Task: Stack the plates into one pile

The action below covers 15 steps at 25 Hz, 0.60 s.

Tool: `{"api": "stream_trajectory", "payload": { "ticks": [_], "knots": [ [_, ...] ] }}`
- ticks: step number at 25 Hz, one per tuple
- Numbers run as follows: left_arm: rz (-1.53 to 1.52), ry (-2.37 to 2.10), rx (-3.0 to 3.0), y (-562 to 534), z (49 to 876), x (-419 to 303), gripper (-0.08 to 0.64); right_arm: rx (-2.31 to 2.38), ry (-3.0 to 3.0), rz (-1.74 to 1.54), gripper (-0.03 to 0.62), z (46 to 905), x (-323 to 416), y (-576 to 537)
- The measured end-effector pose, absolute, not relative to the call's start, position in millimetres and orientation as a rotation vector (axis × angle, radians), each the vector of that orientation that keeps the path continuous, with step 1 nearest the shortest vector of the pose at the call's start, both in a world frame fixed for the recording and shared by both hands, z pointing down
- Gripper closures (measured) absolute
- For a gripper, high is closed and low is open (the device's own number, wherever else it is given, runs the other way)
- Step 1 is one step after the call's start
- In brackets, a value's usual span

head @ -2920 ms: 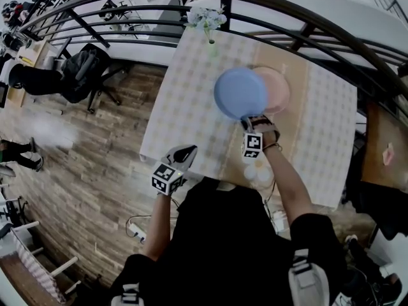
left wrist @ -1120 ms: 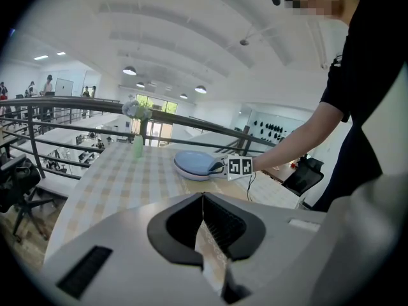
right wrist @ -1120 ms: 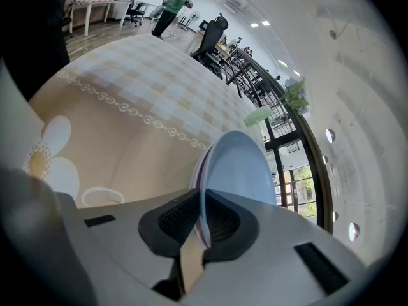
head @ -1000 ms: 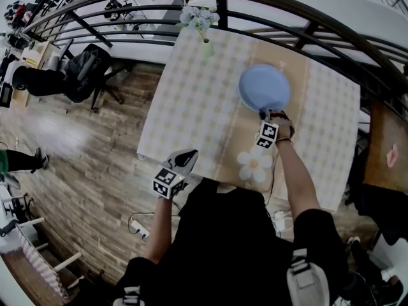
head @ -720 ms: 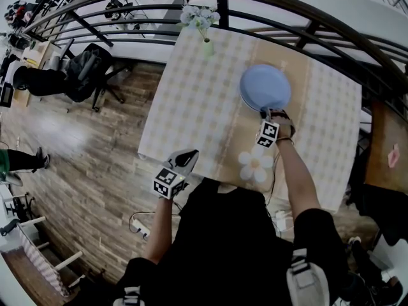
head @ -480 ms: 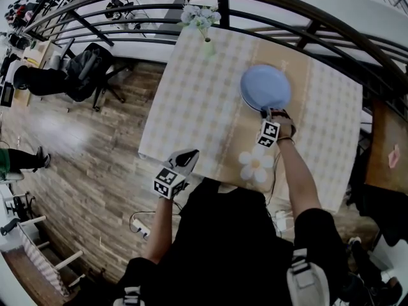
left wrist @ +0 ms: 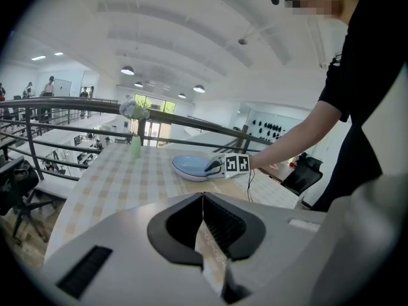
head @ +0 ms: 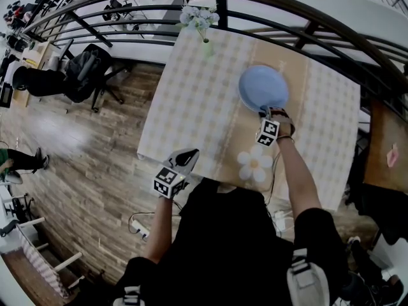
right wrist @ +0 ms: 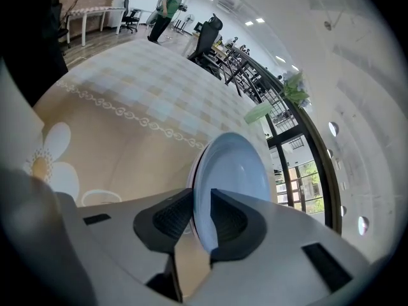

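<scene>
The blue plate (head: 263, 88) lies on the counter (head: 191, 107), to the right of the vase (head: 205, 42) and nearer the person. The right tongs (head: 262, 111) are opening, with the plate's rim between them. The left tongs (head: 187, 155), well nearer than the vase, are closed and empty.

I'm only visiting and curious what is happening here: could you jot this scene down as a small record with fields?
Setting: checked table beside a railing, vase of flowers at its far edge
Blue plate: lies on a paler plate whose rim just shows
Right gripper: jaws opening, the blue plate's near rim between them
Left gripper: jaws together, nothing between them, held by the table's near corner
Pile: blue plate already on top
</scene>
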<state>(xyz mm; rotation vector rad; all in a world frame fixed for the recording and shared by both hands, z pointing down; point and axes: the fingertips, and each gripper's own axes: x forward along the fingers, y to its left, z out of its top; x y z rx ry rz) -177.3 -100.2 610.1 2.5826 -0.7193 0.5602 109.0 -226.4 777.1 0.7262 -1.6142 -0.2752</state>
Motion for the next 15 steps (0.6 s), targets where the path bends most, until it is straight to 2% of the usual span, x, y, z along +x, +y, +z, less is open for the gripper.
{"api": "stream_trajectory", "payload": {
  "ticks": [6,15],
  "knots": [
    [0.553,-0.709,2.590,-100,608,-174,0.557,0.703,-1.622,-0.254,0.453,777,107,-219],
    [0.543,-0.693,2.604,-103,604,-160,0.557,0.705,-1.643,-0.222,0.453,774,114,-204]
  ]
}}
